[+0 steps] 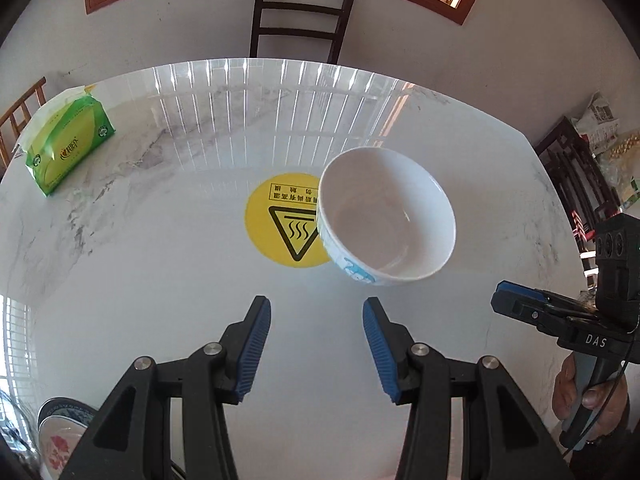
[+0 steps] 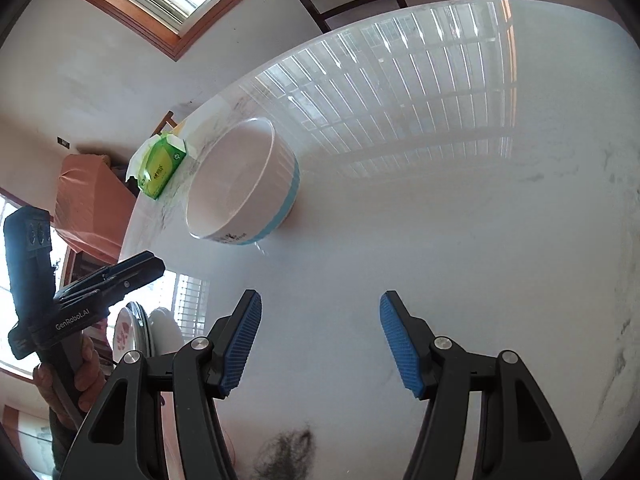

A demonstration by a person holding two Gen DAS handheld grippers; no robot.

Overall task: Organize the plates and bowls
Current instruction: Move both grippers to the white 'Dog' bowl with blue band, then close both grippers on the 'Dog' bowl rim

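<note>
White ceramic bowl w/ blue band (image 1: 387, 216), empty, upright on the glossy white marble table (image 1: 160, 264), partly over a round yellow hot-surface sticker (image 1: 280, 224). L gripper (image 1: 317, 346) & R gripper (image 2: 321, 344): fingers spread, holding nothing, near bowl. Green tissue pack (image 1: 66, 142) at far-left edge.

Both grippers are black plastic with silver pivot screws and ribbed blue fingers (image 1: 256, 350). The right gripper (image 1: 505, 305) bears "DAS" lettering; the left gripper (image 2: 154, 264) reads "GenRobot.AI". Bare-skinned hands (image 1: 588, 402) grip grey handles.
</note>
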